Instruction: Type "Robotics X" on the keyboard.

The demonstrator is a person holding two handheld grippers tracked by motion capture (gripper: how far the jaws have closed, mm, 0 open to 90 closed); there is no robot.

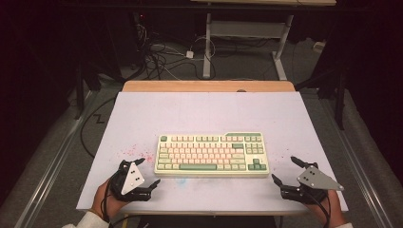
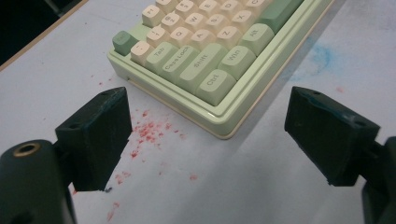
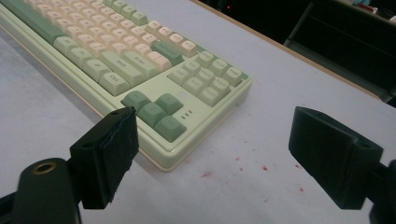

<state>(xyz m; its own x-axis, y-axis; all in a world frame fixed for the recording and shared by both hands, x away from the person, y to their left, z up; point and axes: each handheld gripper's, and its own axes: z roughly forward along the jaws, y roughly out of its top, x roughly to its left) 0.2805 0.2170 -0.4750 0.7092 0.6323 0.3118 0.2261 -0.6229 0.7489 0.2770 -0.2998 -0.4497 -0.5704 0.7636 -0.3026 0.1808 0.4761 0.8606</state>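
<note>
Keyboard [image 1: 212, 155] lies square on the white table [image 1: 285, 114]; left gripper [image 1: 143, 172] and right gripper [image 1: 286, 169] flank its ends, jaws spread wide (likely poised for a two-sided lift).

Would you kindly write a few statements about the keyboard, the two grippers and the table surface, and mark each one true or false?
1. The keyboard lies flat on the white table between the two grippers. True.
2. The left gripper is clamped on the keyboard's corner. False: its fingers are spread, with the corner in front of them, untouched.
3. Red specks dot the table near the keyboard's left end. True.
4. The right gripper holds a keycap. False: its fingers are apart and hold nothing.
5. The keyboard's keys are black and red. False: they are green and cream.
</note>
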